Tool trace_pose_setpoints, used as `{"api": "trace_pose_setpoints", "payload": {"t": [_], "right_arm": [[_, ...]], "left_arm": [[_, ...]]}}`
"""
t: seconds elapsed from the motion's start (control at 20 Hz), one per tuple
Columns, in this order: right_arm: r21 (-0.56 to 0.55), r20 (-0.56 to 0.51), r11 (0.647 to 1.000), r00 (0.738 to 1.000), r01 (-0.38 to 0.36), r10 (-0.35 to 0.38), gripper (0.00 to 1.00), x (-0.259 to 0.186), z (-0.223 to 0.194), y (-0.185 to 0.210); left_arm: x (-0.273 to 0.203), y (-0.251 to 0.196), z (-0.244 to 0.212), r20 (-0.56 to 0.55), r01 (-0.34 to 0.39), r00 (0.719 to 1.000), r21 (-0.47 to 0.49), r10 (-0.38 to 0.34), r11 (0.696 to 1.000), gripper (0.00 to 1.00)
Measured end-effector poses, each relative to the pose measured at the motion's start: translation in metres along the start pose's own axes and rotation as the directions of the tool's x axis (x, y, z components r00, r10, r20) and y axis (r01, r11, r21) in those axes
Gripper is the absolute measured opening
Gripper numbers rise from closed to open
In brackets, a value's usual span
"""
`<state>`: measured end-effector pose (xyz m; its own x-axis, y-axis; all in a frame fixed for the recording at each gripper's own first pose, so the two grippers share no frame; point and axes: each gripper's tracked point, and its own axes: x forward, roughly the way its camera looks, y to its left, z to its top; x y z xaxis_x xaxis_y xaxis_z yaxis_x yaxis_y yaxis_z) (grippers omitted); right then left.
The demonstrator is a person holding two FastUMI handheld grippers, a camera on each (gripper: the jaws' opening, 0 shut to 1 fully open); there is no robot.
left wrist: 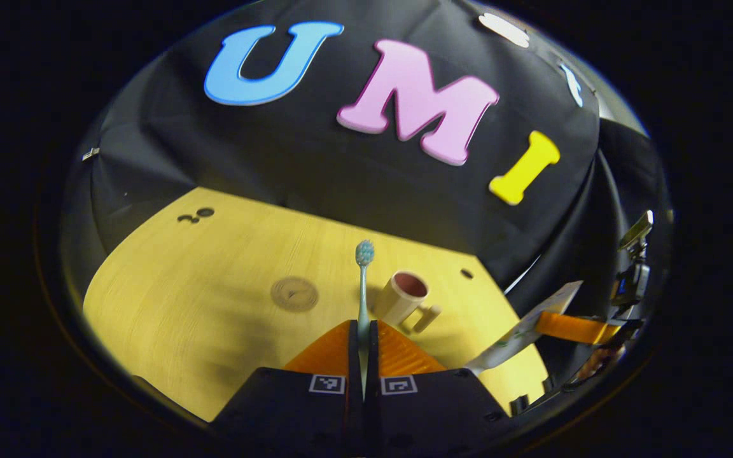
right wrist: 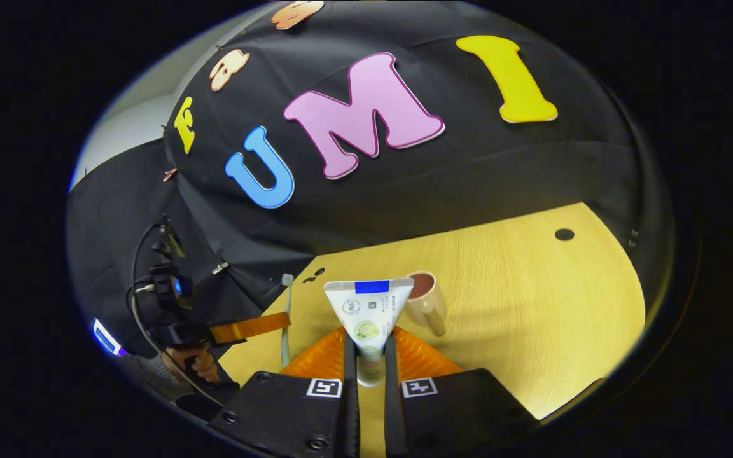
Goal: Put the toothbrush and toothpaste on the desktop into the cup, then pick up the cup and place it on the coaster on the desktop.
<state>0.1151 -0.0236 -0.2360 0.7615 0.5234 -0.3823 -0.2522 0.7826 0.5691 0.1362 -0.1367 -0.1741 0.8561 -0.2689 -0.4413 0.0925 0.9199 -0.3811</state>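
Observation:
My left gripper (left wrist: 363, 340) is shut on the handle of a pale teal toothbrush (left wrist: 363, 280), which stands upright with its bristle head on top. A beige cup (left wrist: 404, 298) with a dark pink inside sits on the wooden desktop (left wrist: 214, 299) just right of it, handle toward me. A round wood-coloured coaster (left wrist: 294, 294) lies left of the brush. My right gripper (right wrist: 369, 356) is shut on a white toothpaste tube (right wrist: 369, 308), crimped end up, held above the desktop (right wrist: 532, 305). The cup (right wrist: 425, 299) stands just beyond it to the right. The other gripper (right wrist: 249, 327) holds the toothbrush (right wrist: 286, 312) at left.
Small dark holes mark the desktop (left wrist: 196, 215) (right wrist: 564, 234). The black cloth wall (left wrist: 341, 184) closes the far side. A hand (right wrist: 198, 362) holds the left gripper, with cables above it. In the left gripper view the right gripper (left wrist: 579, 329) carries the tube (left wrist: 522, 331) at the right.

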Motion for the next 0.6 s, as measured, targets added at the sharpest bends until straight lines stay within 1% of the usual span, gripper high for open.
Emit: {"api": "trace_pose_setpoints", "payload": {"t": [0.2, 0.35, 0.45, 0.6], "right_arm": [[-0.042, 0.082, 0.999, 0.996, -0.026, 0.03, 0.19, 0.031, 0.059, -0.001], [-0.079, 0.117, 0.997, 0.993, -0.021, 0.03, 0.19, 0.069, 0.088, -0.012], [-0.104, 0.102, 0.995, 0.995, -0.006, 0.016, 0.19, 0.1, 0.09, -0.026], [-0.12, 0.059, 0.993, 0.998, 0.005, 0.002, 0.19, 0.14, 0.074, -0.042]], "left_arm": [[-0.003, -0.033, 0.042, 0.151, 0.067, 0.986, 0.001, -0.067, 0.998, 0.06], [0.003, -0.041, 0.054, 0.202, 0.072, 0.977, -0.013, -0.068, 0.997, 0.06], [0.009, -0.046, 0.058, 0.228, 0.074, 0.971, -0.02, -0.068, 0.997, 0.06], [0.017, -0.054, 0.06, 0.249, 0.085, 0.966, -0.033, -0.074, 0.996, 0.06]]}}
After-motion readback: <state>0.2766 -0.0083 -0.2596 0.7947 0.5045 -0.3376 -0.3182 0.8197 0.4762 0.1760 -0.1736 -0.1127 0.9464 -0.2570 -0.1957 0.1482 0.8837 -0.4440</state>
